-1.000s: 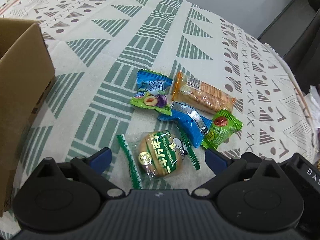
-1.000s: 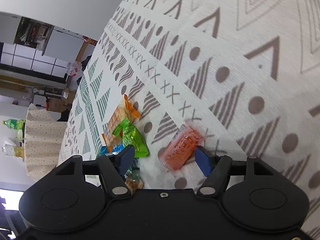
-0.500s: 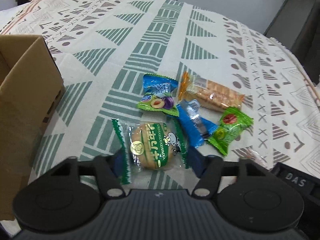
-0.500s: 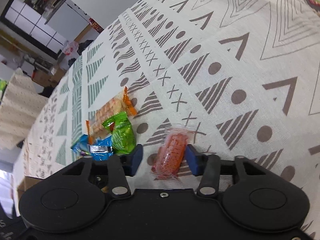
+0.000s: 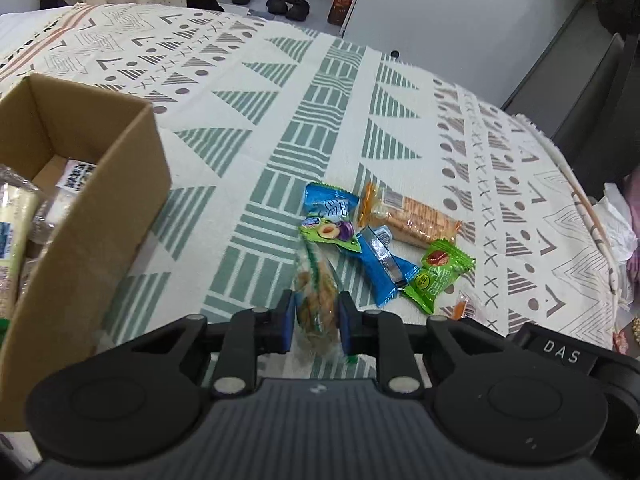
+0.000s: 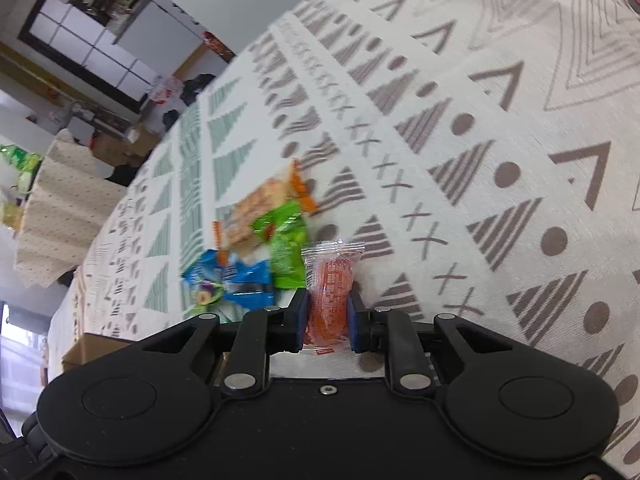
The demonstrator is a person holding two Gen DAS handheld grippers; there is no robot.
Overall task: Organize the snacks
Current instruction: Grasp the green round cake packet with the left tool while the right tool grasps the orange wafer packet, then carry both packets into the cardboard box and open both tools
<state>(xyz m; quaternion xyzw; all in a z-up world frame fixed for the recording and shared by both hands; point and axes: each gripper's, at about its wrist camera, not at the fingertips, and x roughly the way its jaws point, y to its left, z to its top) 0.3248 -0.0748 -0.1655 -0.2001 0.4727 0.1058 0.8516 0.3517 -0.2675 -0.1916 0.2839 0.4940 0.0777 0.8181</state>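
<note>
While both hand-held tools were angled down at the patterned cream, green and grey tablecloth (image 5: 256, 128), each was found clamped on a snack. The left gripper (image 5: 316, 322) had its blue pads drawn in tight against the sides of a round cookie in a clear wrapper with green trim (image 5: 316, 300), which stood on edge between them and looked blurred. Just beyond it, four packets lay clustered on the cloth: a blue and green plum-printed sachet (image 5: 330, 220), an orange-ended clear pack of crackers (image 5: 412, 218), a blue foil packet (image 5: 384, 268) and a bright green sachet with a red fruit print (image 5: 438, 274); these touched or overlapped one another. An open brown cardboard box (image 5: 92, 216) stood to the left, well apart from the cluster, with wrapped goods visible inside. The right gripper (image 6: 328, 322) was likewise pinched nearly closed on a small orange-red sweet in a clear wrapper (image 6: 330, 288), held upright with its crimped end uppermost. In the right wrist view the same cluster lay just to the left of that sweet.
</note>
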